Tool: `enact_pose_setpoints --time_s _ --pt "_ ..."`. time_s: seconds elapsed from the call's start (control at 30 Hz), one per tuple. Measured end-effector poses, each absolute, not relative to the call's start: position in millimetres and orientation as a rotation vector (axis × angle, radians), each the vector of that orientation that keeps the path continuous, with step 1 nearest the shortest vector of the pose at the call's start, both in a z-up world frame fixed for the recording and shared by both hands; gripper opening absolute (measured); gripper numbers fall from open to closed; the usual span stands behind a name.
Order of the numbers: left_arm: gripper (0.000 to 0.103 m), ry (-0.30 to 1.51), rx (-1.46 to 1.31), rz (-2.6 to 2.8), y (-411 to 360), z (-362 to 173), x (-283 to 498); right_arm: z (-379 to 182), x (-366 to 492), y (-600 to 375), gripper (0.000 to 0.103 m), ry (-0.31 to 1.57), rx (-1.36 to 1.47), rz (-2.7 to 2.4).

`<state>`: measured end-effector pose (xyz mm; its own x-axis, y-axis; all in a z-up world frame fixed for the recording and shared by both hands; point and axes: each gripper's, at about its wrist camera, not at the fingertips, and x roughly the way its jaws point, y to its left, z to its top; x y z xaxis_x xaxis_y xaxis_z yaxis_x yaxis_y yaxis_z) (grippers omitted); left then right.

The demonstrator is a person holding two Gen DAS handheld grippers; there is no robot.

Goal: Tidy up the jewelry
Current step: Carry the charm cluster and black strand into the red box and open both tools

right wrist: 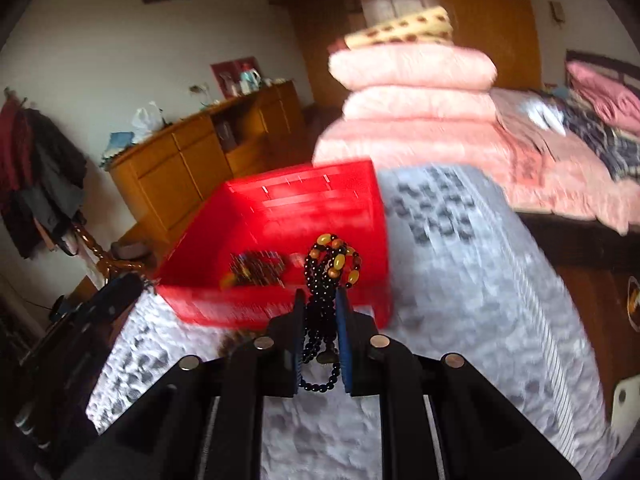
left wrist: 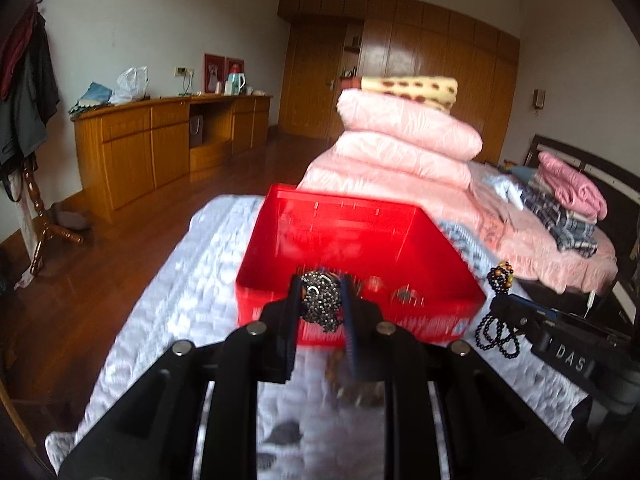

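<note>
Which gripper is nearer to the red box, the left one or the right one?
Left, it seems. The left gripper holds a metal bead chain over the red box's near edge; the right gripper sits beside its near right corner.

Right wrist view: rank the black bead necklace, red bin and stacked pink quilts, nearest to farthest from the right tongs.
1. Black bead necklace, clamped in the right tongs.
2. Red bin, just ahead on the bed.
3. Stacked pink quilts, beyond the bin.

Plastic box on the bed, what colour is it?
Bright red plastic box, clearest in the left wrist view.
</note>
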<state>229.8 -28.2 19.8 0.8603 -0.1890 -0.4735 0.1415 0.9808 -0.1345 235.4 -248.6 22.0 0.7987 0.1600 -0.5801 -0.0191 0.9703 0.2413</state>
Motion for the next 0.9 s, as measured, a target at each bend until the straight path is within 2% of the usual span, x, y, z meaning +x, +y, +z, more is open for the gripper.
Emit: enact_pose_setpoints --time_s 0.27,0.57,0.6,0.63,0.7,0.9 --pt "0.018 0.474 -0.112 -0.228 -38 44 282 36 282 -242 0.015 0.615 0.211 0.168" --pt "0.018 0.542 -0.101 -0.228 -47 22 337 16 325 -247 0.017 0.653 0.229 0.196" --pt "0.021 0.552 -0.1 -0.229 -48 19 341 14 327 -249 0.02 0.651 0.236 0.193" --pt "0.038 0.559 -0.099 -0.225 -48 17 345 14 327 -251 0.03 0.646 0.243 0.188" --pt "0.064 0.553 -0.105 -0.219 -46 15 345 13 322 -254 0.034 0.634 0.249 0.18" --pt "0.065 0.494 -0.105 -0.206 -33 25 321 15 291 -263 0.038 0.581 0.294 0.177"
